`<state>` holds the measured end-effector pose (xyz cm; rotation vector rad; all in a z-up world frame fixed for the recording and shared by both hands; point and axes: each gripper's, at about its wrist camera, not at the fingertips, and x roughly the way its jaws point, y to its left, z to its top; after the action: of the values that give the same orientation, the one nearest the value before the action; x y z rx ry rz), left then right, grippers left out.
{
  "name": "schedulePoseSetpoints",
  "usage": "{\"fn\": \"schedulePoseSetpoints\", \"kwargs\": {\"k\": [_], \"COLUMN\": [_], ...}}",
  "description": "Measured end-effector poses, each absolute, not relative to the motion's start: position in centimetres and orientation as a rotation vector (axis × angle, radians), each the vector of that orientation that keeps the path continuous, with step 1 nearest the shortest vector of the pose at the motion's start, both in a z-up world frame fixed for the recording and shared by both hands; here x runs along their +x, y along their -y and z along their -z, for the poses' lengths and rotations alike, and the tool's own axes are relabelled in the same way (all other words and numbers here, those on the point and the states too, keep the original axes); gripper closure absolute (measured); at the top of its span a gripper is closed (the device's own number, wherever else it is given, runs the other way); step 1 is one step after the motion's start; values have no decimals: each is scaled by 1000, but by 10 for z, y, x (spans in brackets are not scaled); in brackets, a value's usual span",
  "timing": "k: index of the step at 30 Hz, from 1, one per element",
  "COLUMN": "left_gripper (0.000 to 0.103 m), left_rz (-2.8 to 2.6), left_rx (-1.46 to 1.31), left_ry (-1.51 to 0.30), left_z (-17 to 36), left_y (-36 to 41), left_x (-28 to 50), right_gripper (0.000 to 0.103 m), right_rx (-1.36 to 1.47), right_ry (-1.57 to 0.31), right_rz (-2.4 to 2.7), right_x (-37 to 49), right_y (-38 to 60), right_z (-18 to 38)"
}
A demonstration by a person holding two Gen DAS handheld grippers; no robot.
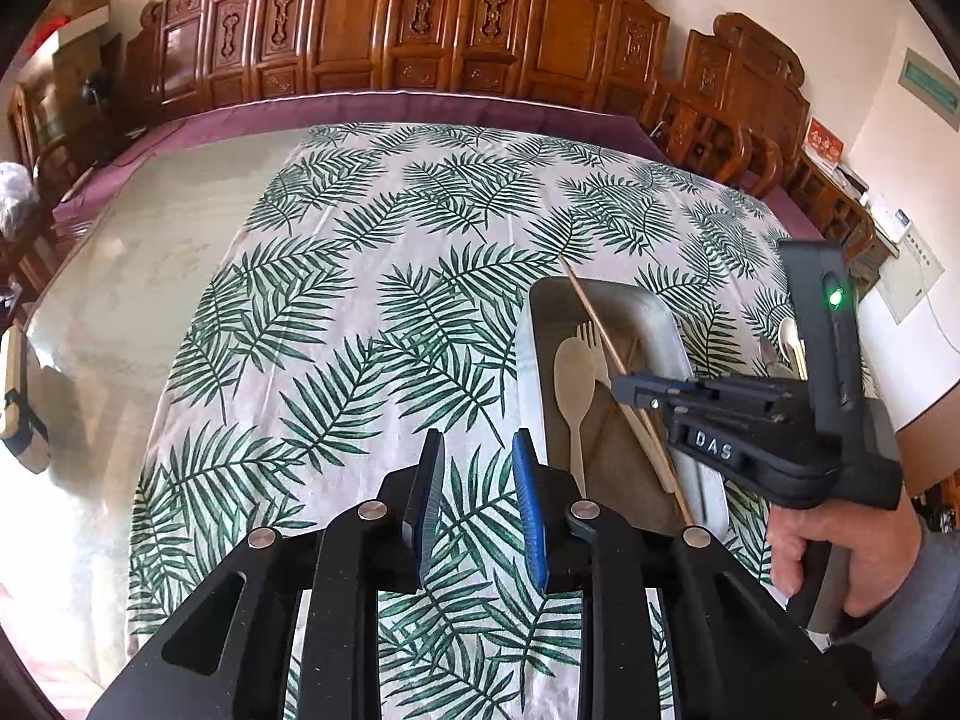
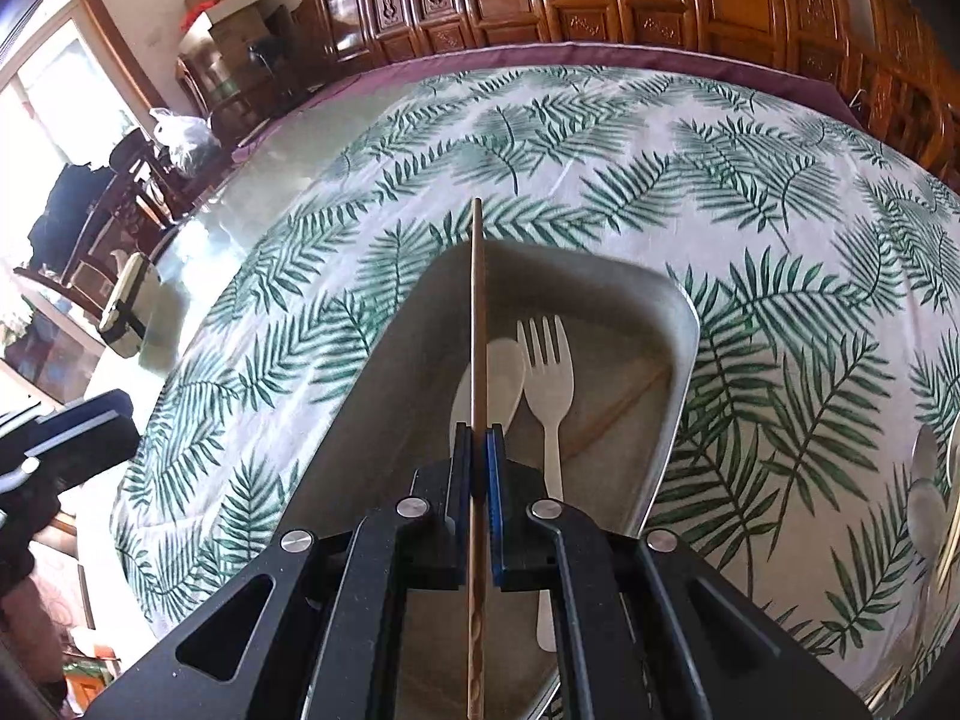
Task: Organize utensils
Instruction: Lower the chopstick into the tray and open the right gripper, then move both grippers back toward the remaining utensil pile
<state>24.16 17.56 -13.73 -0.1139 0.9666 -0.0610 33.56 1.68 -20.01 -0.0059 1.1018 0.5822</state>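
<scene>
Clamped between right gripper (image 2: pixel 478 462) pads: wooden chopstick (image 2: pixel 477 324), hovering over metal tray (image 2: pixel 672 372) holding spoon (image 2: pixel 504 372) and fork (image 2: pixel 549 372). Left gripper (image 1: pixel 474 498) parted, empty. Risk: chopstick pivoting, sliding out past tray rim

- Tray (image 2: pixel 672 360) lies on the tablecloth (image 2: pixel 600 180), which covers the table (image 1: pixel 150 240).
- In the tray: spoon (image 2: pixel 501 366) left, fork (image 2: pixel 546 372) just beside it on the right, a chopstick (image 2: pixel 618 414) aslant further right.
- Right gripper (image 2: pixel 478 438) above the tray, a second chopstick (image 2: pixel 477 300) between its pads, reaching past the far rim.
- Left gripper (image 1: pixel 477 456) left of the tray, over cloth.
- More utensils (image 2: pixel 924 480) on the cloth right of the tray.
</scene>
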Motion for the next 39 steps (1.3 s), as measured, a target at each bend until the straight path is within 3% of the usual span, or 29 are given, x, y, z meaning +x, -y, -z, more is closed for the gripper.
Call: {"fn": "schedulePoseSetpoints", "kwargs": {"k": [11, 20, 23, 32, 39], "left_gripper": [81, 80, 73, 65, 32], "left_rz": [60, 64, 69, 98, 116], "left_rx": [-103, -89, -80, -59, -42], "left_ry": [-966, -958, -947, -933, -922], "left_z": [135, 128, 123, 115, 115], "left_y": [-171, -159, -149, -118, -87], "left_x": [240, 239, 237, 235, 236], "right_gripper": [95, 94, 94, 94, 94], "right_rx": [-15, -34, -48, -63, -36], "right_ry": [-1134, -1074, -1035, -944, -903], "right_rz": [-604, -632, -632, -600, -547], "right_x": [330, 313, 301, 267, 247], "right_y": [-16, 3, 18, 76, 129], "right_z": [209, 185, 170, 130, 112]}}
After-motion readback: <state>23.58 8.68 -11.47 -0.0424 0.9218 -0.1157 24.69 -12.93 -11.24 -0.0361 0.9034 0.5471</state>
